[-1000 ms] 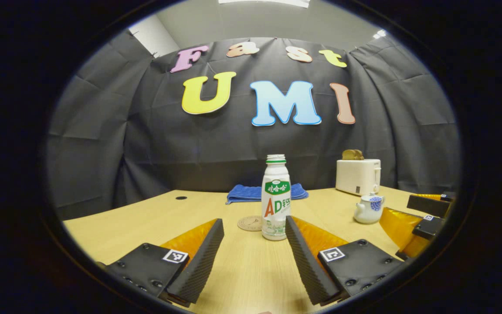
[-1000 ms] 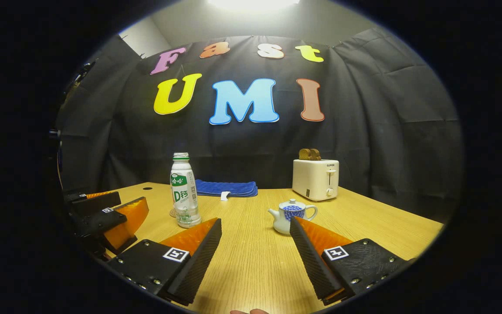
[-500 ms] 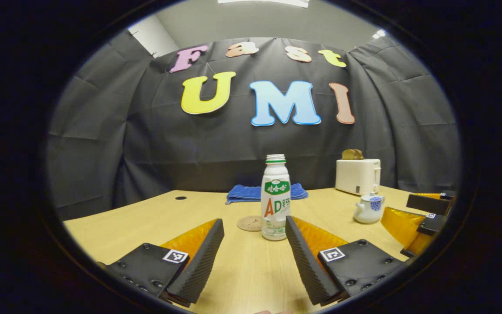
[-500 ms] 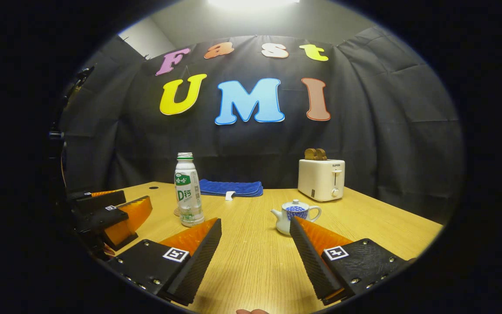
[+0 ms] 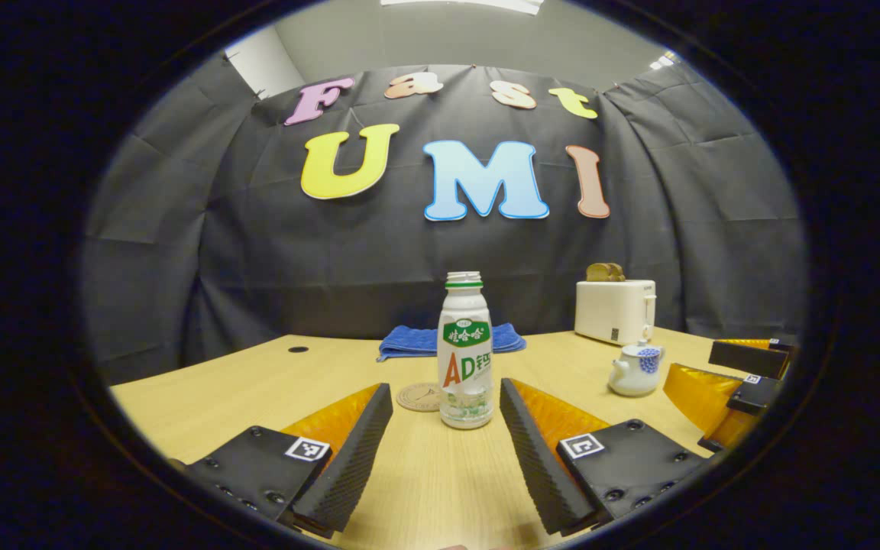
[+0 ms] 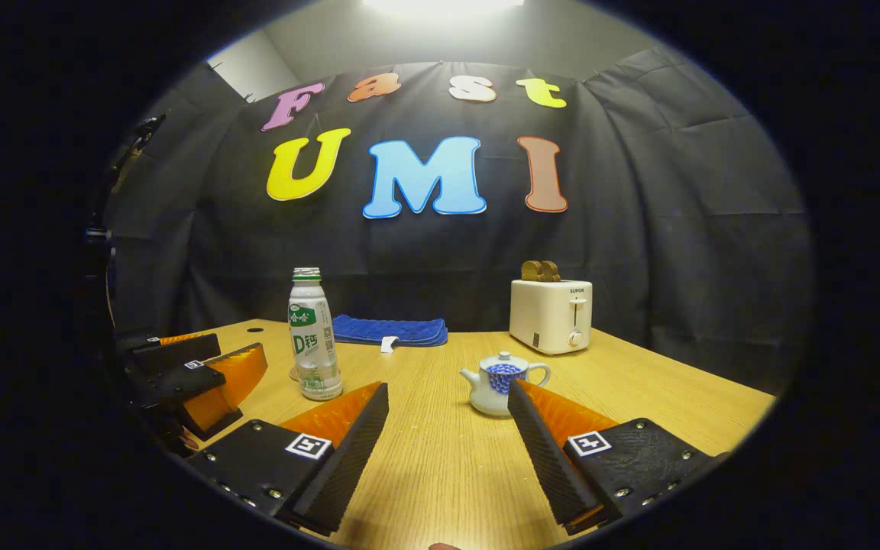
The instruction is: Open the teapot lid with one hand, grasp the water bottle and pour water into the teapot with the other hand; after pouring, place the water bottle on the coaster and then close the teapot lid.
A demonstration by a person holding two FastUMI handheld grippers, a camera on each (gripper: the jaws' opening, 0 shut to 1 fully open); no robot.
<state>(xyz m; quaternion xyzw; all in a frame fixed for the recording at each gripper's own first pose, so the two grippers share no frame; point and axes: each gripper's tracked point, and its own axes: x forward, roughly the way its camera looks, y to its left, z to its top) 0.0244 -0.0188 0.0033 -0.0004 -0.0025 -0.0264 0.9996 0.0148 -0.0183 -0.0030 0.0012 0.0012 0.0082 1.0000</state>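
Note:
A white water bottle (image 5: 464, 351) with a green and orange label stands upright on the wooden table (image 5: 241, 386), just ahead of my left gripper (image 5: 446, 403), which is open with nothing between its fingers. A round brown coaster (image 5: 418, 397) lies just behind and to the left of the bottle. The small white teapot (image 6: 497, 383) with blue pattern has its lid on and sits slightly beyond my right gripper (image 6: 448, 401), which is open and empty. The teapot (image 5: 633, 370) and the right gripper (image 5: 730, 386) appear at the right in the left gripper view. The bottle (image 6: 312, 334) and the left gripper (image 6: 195, 378) stand at the left in the right gripper view.
A white toaster (image 6: 551, 315) holding bread slices stands at the back right of the table. A folded blue towel (image 6: 388, 330) lies at the back centre against the black wall. A small dark hole (image 5: 298, 349) marks the tabletop at the back left.
Both grippers have shifted slightly, so the bottle now sits more centred between the left gripper's fingers and the teapot nearer the centre of the right gripper view. Both stay open.

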